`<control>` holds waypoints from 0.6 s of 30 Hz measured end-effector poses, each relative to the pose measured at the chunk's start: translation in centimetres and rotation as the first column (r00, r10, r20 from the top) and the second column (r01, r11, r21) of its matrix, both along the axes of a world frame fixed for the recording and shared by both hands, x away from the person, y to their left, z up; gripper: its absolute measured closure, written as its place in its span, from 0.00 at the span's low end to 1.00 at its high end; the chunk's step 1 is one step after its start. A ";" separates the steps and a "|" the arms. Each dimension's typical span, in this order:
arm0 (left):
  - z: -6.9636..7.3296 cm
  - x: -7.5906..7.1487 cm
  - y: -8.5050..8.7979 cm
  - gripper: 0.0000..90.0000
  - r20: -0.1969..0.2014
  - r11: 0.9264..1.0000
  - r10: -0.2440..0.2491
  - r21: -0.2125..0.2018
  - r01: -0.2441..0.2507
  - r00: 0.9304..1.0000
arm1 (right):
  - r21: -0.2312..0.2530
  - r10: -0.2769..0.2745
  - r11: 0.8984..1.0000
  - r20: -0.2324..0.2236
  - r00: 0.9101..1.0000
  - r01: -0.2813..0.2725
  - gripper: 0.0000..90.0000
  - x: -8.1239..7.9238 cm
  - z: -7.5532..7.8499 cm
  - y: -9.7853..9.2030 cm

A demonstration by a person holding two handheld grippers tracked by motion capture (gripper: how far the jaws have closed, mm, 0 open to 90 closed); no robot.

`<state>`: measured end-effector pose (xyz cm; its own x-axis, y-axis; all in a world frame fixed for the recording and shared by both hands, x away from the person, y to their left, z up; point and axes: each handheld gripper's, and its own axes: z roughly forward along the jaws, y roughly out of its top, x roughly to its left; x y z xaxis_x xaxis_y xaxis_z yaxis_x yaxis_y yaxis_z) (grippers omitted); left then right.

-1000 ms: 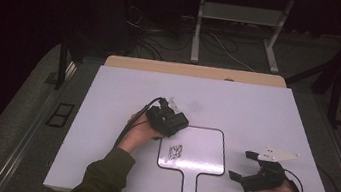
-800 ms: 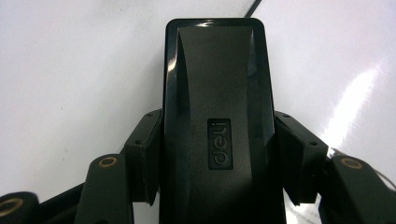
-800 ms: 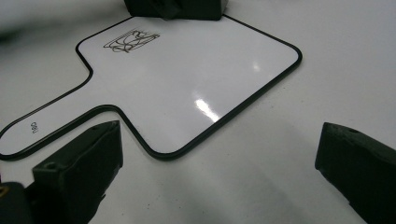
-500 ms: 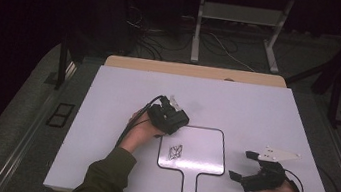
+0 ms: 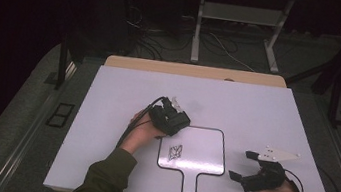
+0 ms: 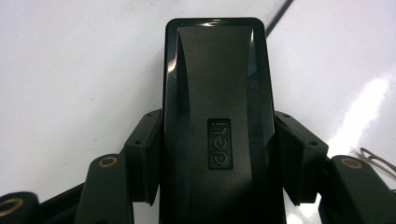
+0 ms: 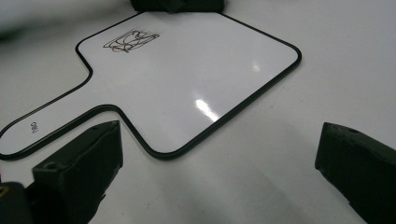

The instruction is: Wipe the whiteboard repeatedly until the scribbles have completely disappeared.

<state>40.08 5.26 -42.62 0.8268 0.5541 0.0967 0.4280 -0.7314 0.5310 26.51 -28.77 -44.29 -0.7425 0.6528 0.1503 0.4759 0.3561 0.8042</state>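
A white paddle-shaped whiteboard (image 5: pixel 201 148) with a black rim and a handle lies flat on the table. A black scribble (image 5: pixel 174 152) marks its left part, and the mark is also clear in the right gripper view (image 7: pixel 130 39). My left gripper (image 5: pixel 172 121) is at the board's upper left corner, shut on a black eraser (image 6: pixel 217 116) with an embossed logo, both pads pressing its sides. My right gripper (image 5: pixel 241 165) rests on the table just right of the board, jaws wide open with nothing between them (image 7: pixel 219 158).
The white table top (image 5: pixel 257 113) reaches well past the board on all sides. Behind its far edge a wooden strip (image 5: pixel 197 71) shows, then dark floor with cables and a metal stand. A cable trails from each gripper.
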 end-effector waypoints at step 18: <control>0.1 -0.8 -1.0 0.44 0.002 0.999 -0.043 0.015 0.043 0.999 | -0.001 0.000 1.000 0.000 1.000 0.000 0.00 0.0 0.0 0.0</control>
<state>39.27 4.29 -42.56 0.8498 0.5161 0.1067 0.3945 -0.7572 0.5207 26.51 -28.76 -44.29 -0.7427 0.6527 0.1497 0.4756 0.3567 0.8041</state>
